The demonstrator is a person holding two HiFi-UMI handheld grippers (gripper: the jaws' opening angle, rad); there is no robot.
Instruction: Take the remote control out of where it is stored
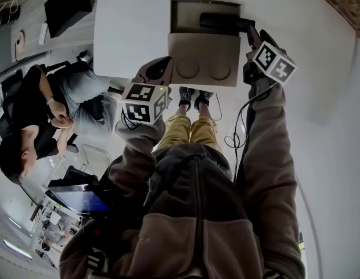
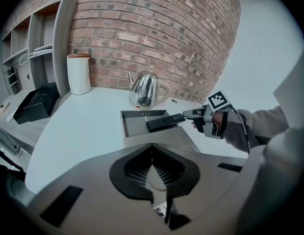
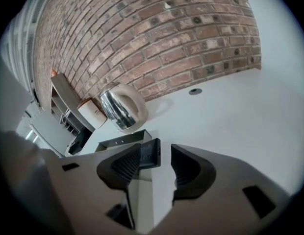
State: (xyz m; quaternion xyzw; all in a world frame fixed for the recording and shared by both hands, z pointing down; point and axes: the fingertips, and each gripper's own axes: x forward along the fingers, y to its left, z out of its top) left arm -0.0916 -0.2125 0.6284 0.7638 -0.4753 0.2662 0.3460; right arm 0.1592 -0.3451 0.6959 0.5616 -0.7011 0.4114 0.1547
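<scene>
Right gripper view is where the main risk is seen. Only the near end of the remote control (image 3: 149,153) is reached by the right gripper (image 3: 157,156), and most of its length lies beyond, over the open grey box (image 3: 117,142). If the jaws are closed on so short a purchase, the remote is likely to pivot downward or slip out as it is lifted. Its far end could also be caught on the box wall (image 1: 175,16). The box is not held by anything, so it may be dragged across the white worktop (image 1: 133,28) if the remote snags. The kettle (image 2: 144,88) stands just behind the box and could be knocked by a wide swing.

The jaws of the right gripper are seen moderately apart. The remote's end sits between them, close against one pad, and a strip of worktop shows between it and the other pad. It is therefore judged not to be clamped yet.

The jaws of the left gripper (image 2: 152,151) are drawn together at the tips, with nothing held. In the head view they are poised near the corner of the box lid (image 1: 204,60). Contact with it cannot be made out.
</scene>
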